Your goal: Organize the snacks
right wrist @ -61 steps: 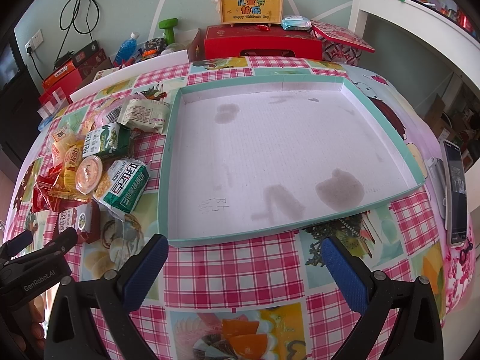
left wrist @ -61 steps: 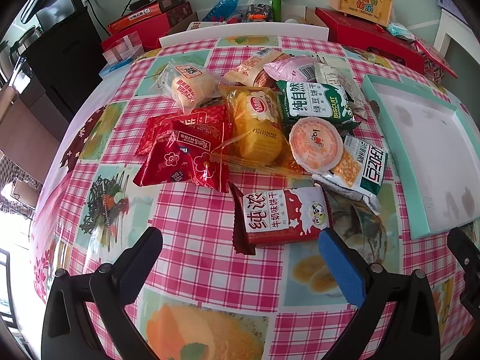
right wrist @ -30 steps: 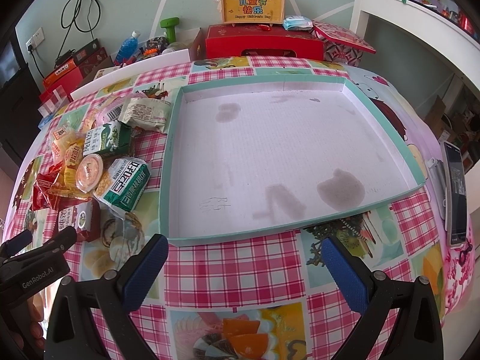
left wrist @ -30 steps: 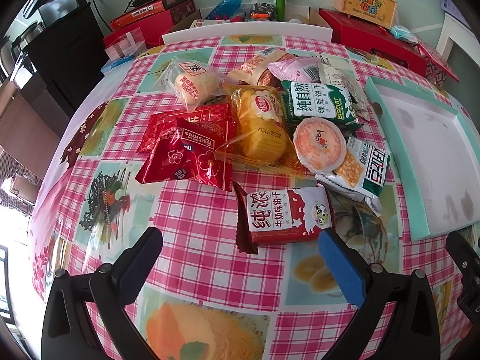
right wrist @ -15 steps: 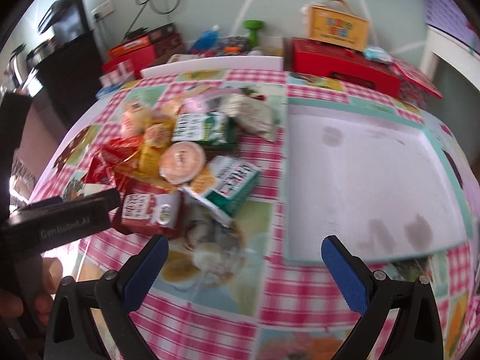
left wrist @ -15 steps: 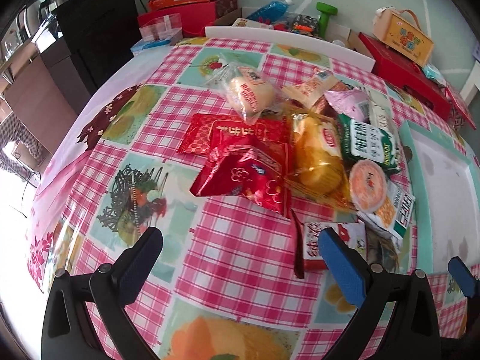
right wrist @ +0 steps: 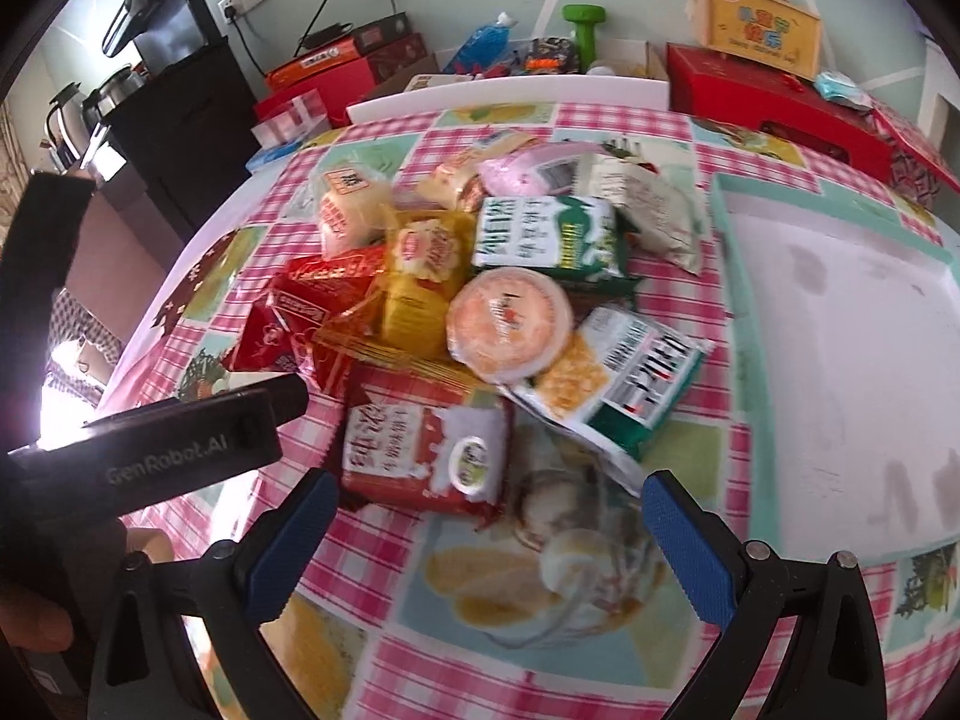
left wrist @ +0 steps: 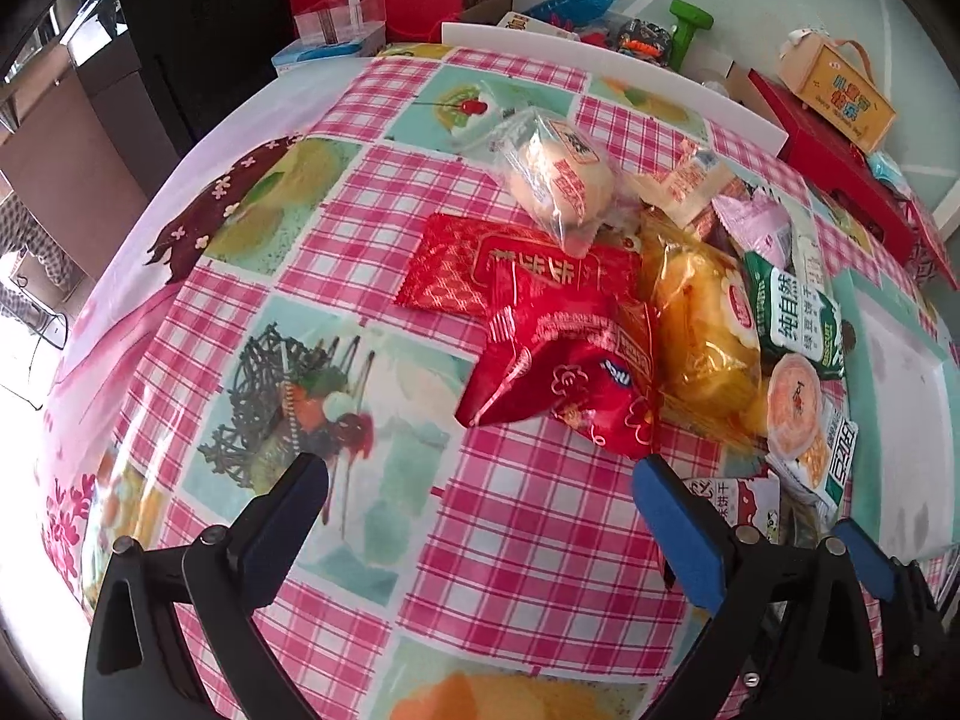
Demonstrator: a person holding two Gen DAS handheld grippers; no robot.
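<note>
- Bench under a pink checked cloth fills both views, well ahead of and beneath both sets of jaws.
- Tray, teal-rimmed and bare inside, sits off to the right of the right gripper, jaws spread wide, nothing held.
- Snack pile lies straight ahead of those jaws; nothing looks sorted yet, so this reads as the approach to a first pick.
- Red biscuit pack lies nearest, just beyond the right fingertips; next move likely calls for lowering over it and closing.
- Left gripper hovers wide open too, red foil bag just ahead.
</note>
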